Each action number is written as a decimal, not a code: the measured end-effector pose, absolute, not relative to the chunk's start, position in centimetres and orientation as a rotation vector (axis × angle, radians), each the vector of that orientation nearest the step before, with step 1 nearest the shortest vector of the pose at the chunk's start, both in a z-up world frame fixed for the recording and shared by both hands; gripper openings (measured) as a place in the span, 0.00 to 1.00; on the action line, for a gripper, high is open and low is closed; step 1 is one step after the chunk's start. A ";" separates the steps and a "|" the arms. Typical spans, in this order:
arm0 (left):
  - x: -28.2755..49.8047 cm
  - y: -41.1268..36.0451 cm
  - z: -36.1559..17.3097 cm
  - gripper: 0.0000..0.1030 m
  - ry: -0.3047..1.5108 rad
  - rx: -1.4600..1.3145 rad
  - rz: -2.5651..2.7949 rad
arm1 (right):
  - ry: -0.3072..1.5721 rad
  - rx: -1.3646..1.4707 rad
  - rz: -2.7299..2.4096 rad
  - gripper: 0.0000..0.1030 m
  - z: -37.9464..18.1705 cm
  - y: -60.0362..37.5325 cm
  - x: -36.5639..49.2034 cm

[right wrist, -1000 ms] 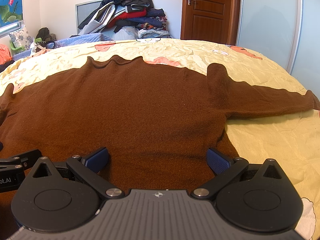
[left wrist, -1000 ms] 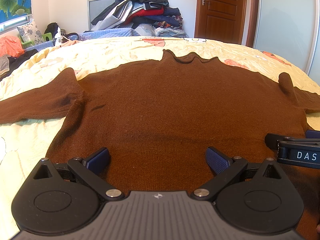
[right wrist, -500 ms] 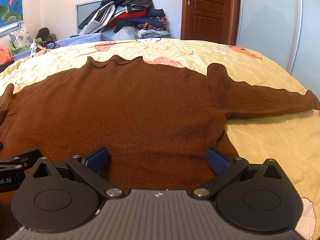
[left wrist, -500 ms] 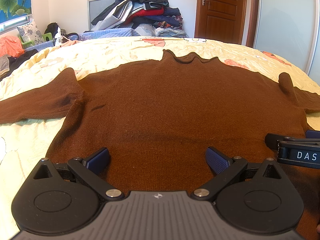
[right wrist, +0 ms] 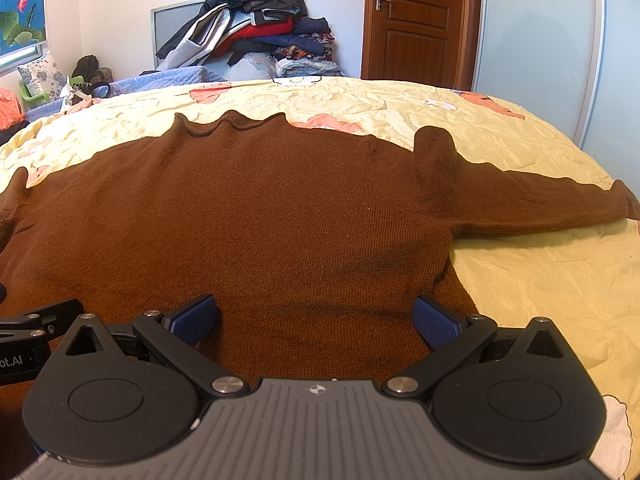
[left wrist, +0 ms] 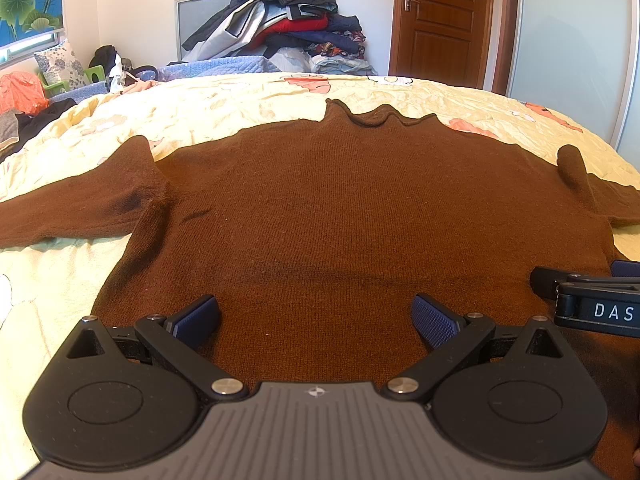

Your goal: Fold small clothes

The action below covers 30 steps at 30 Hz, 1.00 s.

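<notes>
A brown knit sweater (left wrist: pixel 340 208) lies flat on the yellow bedspread (left wrist: pixel 224 108), collar far, both sleeves spread sideways; it also shows in the right wrist view (right wrist: pixel 260 216). My left gripper (left wrist: pixel 316 320) is open and empty, just above the sweater's near hem on its left half. My right gripper (right wrist: pixel 316 318) is open and empty, above the near hem by the sweater's right side edge. Each gripper shows at the edge of the other's view: the right one (left wrist: pixel 592 300), the left one (right wrist: pixel 28 332).
A pile of clothes (left wrist: pixel 288 28) is stacked against the far wall beyond the bed. A wooden door (left wrist: pixel 440 20) and a sliding wardrobe (left wrist: pixel 576 56) stand at the right. Pillows and clutter (left wrist: pixel 52 76) lie at the far left.
</notes>
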State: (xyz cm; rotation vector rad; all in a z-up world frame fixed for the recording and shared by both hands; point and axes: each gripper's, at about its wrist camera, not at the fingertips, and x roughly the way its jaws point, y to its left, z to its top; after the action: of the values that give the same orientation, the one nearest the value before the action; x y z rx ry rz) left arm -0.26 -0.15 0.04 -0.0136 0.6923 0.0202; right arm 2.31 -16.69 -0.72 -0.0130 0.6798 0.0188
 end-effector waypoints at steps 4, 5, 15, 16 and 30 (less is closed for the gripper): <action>-0.3 -0.1 0.0 1.00 0.692 -0.014 0.020 | 0.680 -0.013 0.019 1.00 -0.7 -16.7 2.3; -0.3 -0.1 0.0 1.00 0.692 -0.014 0.020 | 0.680 -0.013 0.019 1.00 -0.7 -16.7 2.3; -0.3 -0.2 0.0 1.00 0.692 -0.014 0.020 | 0.681 -0.015 0.018 1.00 -0.7 -16.7 2.3; -0.3 -0.1 0.0 1.00 0.692 -0.014 0.020 | 0.681 -0.016 0.018 1.00 -0.7 -16.7 2.3; -0.3 -0.1 0.0 1.00 0.691 -0.013 0.020 | 0.556 0.445 0.092 1.00 4.2 -29.7 1.7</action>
State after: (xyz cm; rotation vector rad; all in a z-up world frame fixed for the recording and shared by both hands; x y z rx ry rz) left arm -0.26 -0.15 0.04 -0.0134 0.6914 0.0204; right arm 1.69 -29.65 4.18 0.4453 0.5563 0.0919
